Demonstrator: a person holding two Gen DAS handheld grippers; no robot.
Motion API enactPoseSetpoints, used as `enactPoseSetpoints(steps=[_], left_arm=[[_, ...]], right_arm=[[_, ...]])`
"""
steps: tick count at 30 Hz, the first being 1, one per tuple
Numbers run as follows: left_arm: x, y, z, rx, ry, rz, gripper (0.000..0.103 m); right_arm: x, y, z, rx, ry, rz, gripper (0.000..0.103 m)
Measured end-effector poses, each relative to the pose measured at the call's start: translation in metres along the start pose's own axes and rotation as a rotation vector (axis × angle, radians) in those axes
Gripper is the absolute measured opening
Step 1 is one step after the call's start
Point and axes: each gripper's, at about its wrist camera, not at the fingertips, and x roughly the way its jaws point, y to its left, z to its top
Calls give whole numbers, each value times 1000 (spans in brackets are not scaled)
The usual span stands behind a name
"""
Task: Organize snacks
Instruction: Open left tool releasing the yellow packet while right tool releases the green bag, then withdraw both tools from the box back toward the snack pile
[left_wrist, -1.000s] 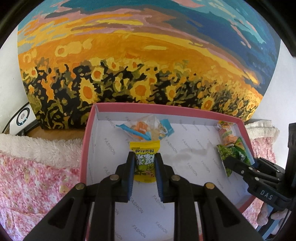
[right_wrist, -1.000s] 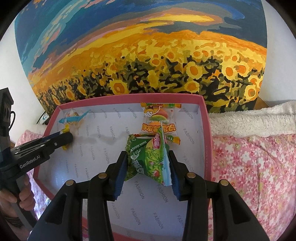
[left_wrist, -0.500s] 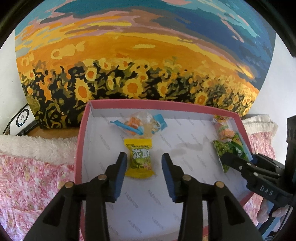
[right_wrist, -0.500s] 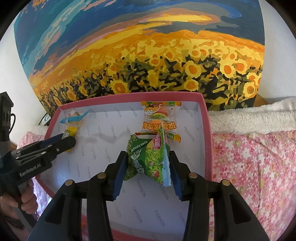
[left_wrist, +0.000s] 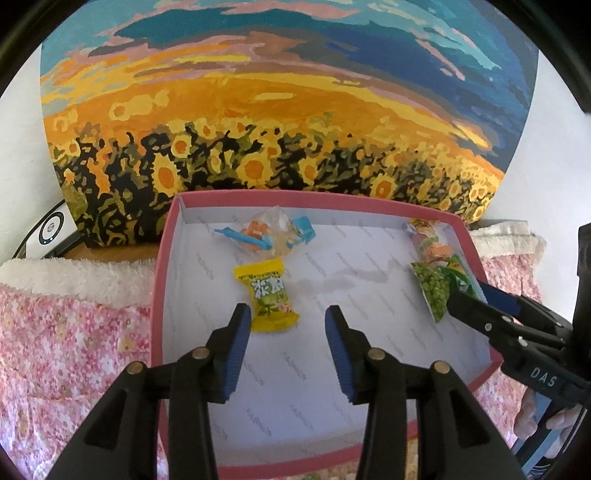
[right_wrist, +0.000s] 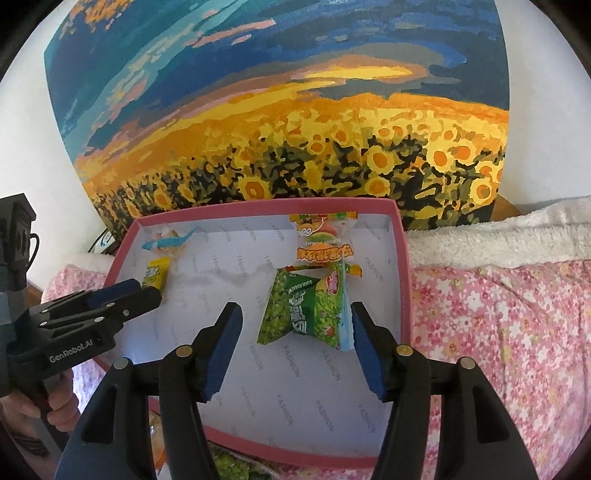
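bare box floor (left_wrist: 369, 295) between snack clusters

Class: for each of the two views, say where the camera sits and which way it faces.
Left wrist: on the left gripper, angled down into the pink box at the yellow packet; its fingers show.
Right wrist: on the right gripper, facing the green packet; a hand shows.
Shared: box, sunflower painting.

Both wrist cameras look steeply down, close — sharing the pink box (left_wrist: 162, 280) (right_wrist: 404, 280) and sunflower painting (left_wrist: 258, 110) (right_wrist: 295, 122).
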Motion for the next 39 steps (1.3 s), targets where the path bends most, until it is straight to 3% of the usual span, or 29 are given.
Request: enactPoseSetpoints(steps=[12,39], left_arm=[[-20,1,-14,1,-12,-8,44],[-94,15,-78,-17,-49,-12,44]], right_arm=[[-24,6,-14,12,-23,4,61],[-68,21,-45,22,-44,-3,61]])
